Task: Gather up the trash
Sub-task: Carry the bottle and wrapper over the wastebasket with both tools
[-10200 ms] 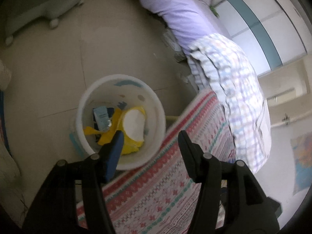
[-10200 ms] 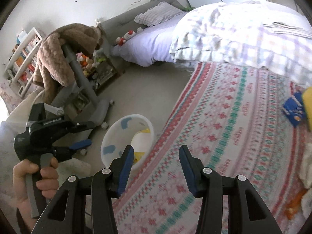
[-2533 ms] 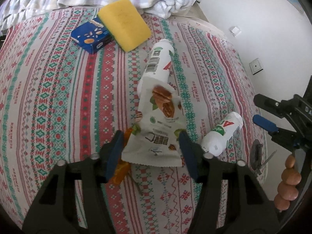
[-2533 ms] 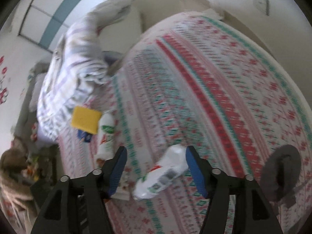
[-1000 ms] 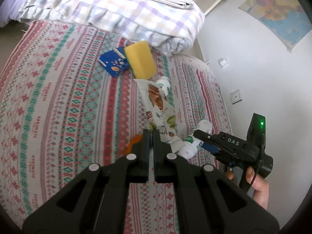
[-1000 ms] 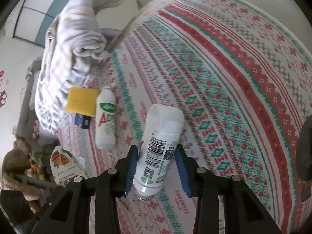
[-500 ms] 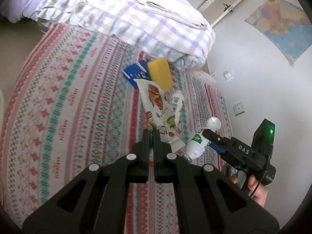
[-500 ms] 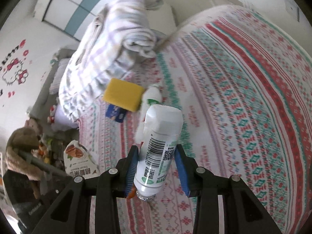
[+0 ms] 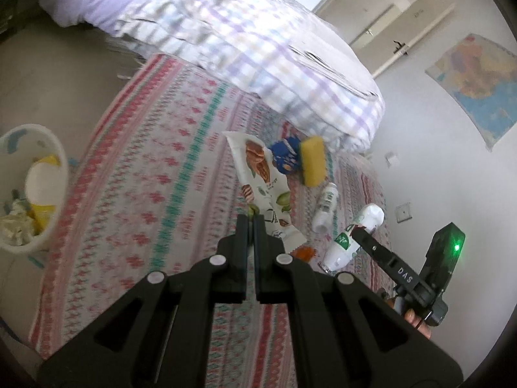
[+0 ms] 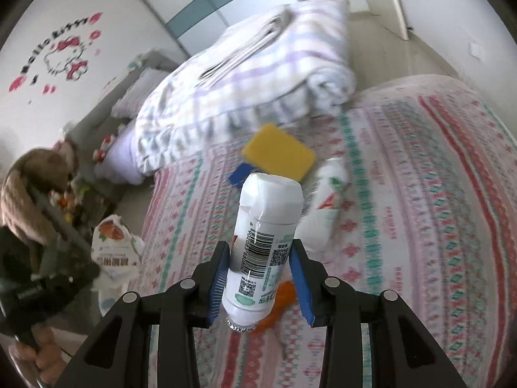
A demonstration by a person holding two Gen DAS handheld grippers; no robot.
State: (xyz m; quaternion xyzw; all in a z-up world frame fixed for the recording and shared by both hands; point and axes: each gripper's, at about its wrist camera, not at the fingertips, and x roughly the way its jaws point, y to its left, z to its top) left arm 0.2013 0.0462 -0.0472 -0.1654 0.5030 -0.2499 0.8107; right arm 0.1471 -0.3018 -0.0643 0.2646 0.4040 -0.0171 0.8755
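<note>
left tongs (image 9: 251,223): pressed flat on the snack pouch (image 9: 262,177), which I've got dangling above the bedspread (image 9: 135,194)
right tongs (image 10: 260,266): pinching the white bottle (image 10: 263,242), lifted off the bed since a couple seconds back
bin (image 9: 55,226): on the floor left of the bed; crumpled paper and yellow wrapper inside; wasn't in view a second ago
still on the bed: second bottle (image 10: 326,200), yellow sponge (image 10: 279,155)

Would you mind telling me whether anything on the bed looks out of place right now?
Yes: litter lies on the patterned bedspread. A white bottle lies on its side, beside a yellow sponge that partly covers a blue packet, with an orange scrap nearer the grippers.
</note>
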